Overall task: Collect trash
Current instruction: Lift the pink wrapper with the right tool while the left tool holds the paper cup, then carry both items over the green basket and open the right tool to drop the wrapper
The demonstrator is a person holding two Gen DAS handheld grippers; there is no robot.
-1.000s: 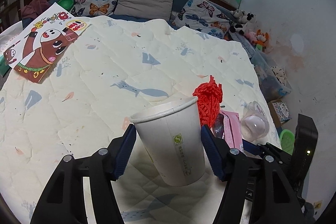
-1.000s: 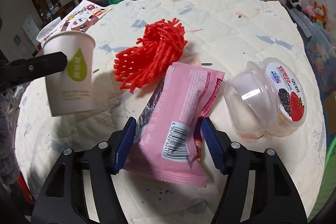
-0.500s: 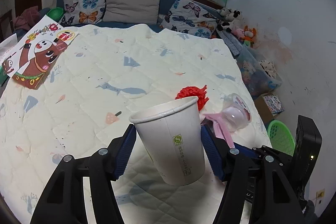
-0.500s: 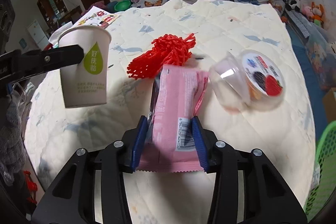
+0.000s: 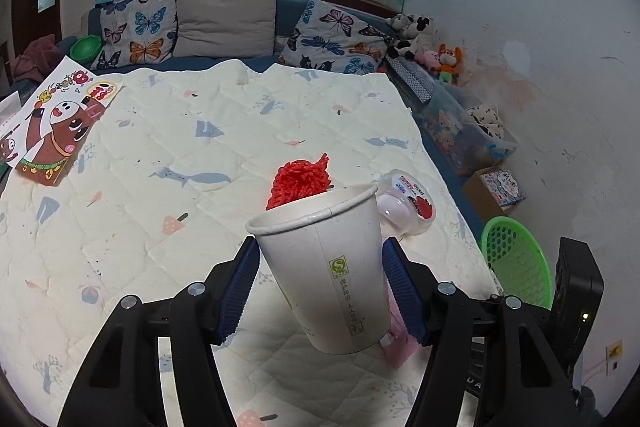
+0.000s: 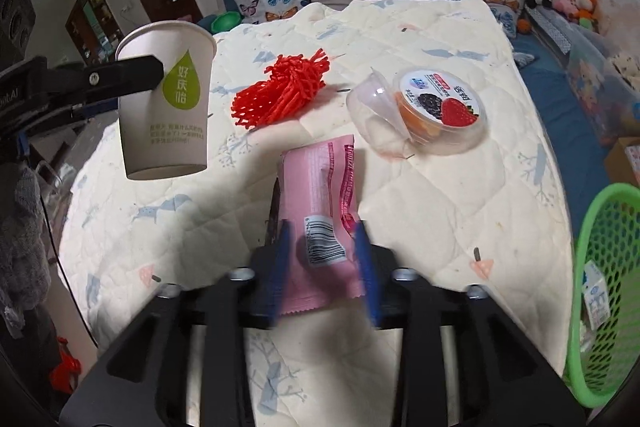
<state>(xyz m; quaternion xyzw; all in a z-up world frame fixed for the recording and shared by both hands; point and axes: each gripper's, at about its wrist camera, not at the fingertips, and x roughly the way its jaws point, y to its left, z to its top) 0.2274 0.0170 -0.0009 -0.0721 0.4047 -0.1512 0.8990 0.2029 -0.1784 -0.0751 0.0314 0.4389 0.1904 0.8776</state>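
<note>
The left tool (image 5: 320, 291) grips the cup (image 5: 326, 273) upright at centre frame, the right tool (image 6: 322, 259) pinches the wrapper (image 6: 320, 215) mid-frame, both likely bound for the basket (image 6: 604, 291) at right.

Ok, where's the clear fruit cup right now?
In the right wrist view, the fruit cup lies on the quilt, right of the red netting and beyond the pink wrapper.

A quilt (image 6: 460, 187) bears a red net (image 6: 284, 91); right of the net lies a clear tub (image 6: 424, 115), far left a poster (image 5: 56, 127).
</note>
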